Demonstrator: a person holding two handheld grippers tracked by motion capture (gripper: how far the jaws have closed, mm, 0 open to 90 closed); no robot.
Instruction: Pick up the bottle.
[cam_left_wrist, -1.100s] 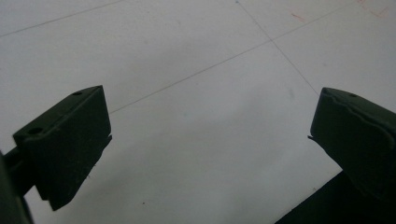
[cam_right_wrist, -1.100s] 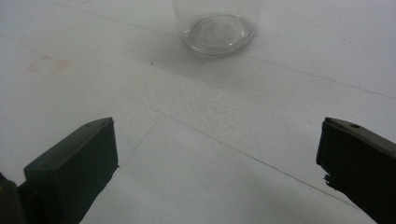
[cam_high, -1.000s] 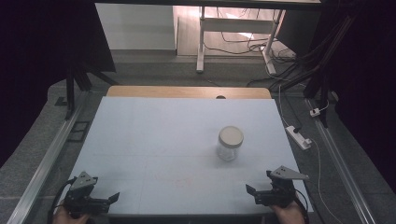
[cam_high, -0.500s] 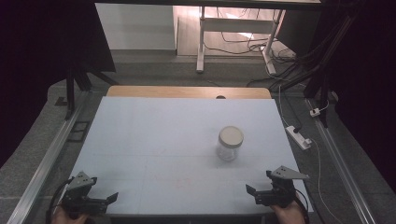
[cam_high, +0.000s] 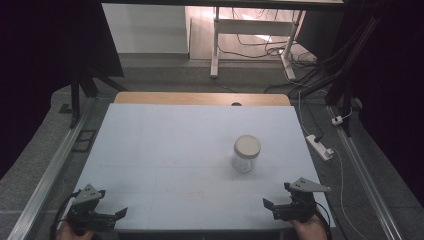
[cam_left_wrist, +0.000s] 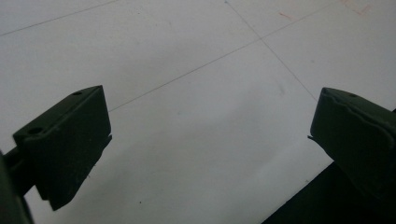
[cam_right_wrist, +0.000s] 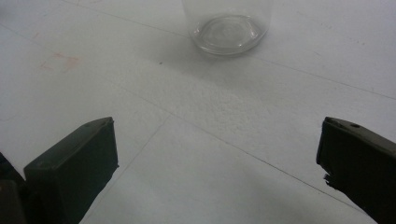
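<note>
Jaws of each hand-held gripper (cam_high: 274, 207) gape wide, holding nothing.

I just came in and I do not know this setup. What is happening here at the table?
A person holds two grippers at the near edge of the white table. The left gripper and the right gripper are both open and hold nothing. A clear jar with a pale lid stands upright ahead of the right gripper, untouched.

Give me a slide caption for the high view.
Lidded glass jar upright on the white table, with the left gripper and right gripper open at the near edge.
</note>
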